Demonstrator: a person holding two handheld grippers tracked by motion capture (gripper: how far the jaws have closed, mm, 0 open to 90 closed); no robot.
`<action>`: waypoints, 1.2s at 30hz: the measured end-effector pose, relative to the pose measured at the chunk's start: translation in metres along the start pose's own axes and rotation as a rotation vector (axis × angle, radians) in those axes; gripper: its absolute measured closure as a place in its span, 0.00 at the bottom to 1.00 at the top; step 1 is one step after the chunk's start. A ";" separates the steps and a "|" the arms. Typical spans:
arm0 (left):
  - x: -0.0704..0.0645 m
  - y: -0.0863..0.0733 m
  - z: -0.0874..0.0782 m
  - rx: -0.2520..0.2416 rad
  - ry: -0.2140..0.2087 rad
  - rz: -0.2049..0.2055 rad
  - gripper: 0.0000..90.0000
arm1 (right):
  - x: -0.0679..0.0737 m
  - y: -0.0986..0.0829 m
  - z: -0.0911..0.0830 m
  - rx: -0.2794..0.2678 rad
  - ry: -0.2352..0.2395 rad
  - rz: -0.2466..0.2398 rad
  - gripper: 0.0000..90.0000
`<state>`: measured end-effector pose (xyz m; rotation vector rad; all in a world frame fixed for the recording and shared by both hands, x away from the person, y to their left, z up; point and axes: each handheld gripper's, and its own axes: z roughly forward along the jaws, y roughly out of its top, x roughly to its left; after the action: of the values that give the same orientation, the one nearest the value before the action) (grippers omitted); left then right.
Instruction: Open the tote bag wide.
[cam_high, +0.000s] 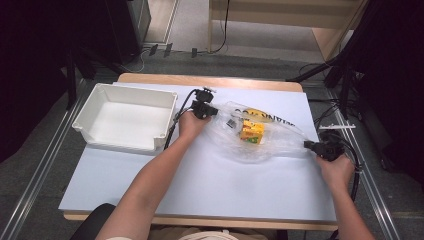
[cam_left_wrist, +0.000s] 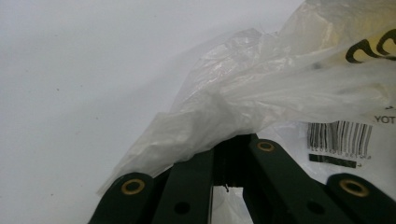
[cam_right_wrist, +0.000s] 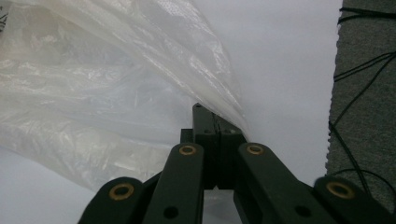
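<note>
Nearest the person, at about four o'clock on the table (cam_high: 200, 185), the right gripper (cam_high: 314, 146) has its jaws clamped on one end of the clear plastic bag (cam_high: 280, 137); the right gripper view shows the film pinched thin between the closed tips. A grip that narrow could slip or tear the film if the two hands pull apart too hard.

Farther in, near the table's centre, the bag lies stretched between both tools with a yellow carton (cam_high: 251, 132) inside it. If the bag tilts or its mouth sags open, the carton could slide out onto the table.

At about twelve o'clock from the carton's left side, the left gripper (cam_high: 210, 111) is clenched on the bag's other end; its own view shows bunched film caught at the jaws beside a barcode label (cam_left_wrist: 339, 138). Bunched plastic may pull free unevenly.

At ten o'clock sits the white bin (cam_high: 97, 125), empty. A swing toward it could snag the bag on its rim.
</note>
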<state>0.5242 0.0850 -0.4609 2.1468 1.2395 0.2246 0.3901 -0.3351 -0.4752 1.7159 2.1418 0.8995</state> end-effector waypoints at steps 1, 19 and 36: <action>0.000 0.000 0.000 0.000 0.002 0.000 1.00 | -0.001 0.000 0.000 0.001 0.001 0.008 1.00; 0.005 0.002 -0.004 0.016 0.064 -0.059 1.00 | -0.005 0.002 0.001 -0.024 -0.077 0.025 1.00; -0.014 0.015 -0.058 -0.045 -0.056 0.029 1.00 | 0.042 0.035 -0.026 -0.083 0.106 -0.088 1.00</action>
<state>0.5014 0.0939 -0.4038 2.1185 1.1619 0.2012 0.3916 -0.2994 -0.4264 1.5546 2.1936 1.0607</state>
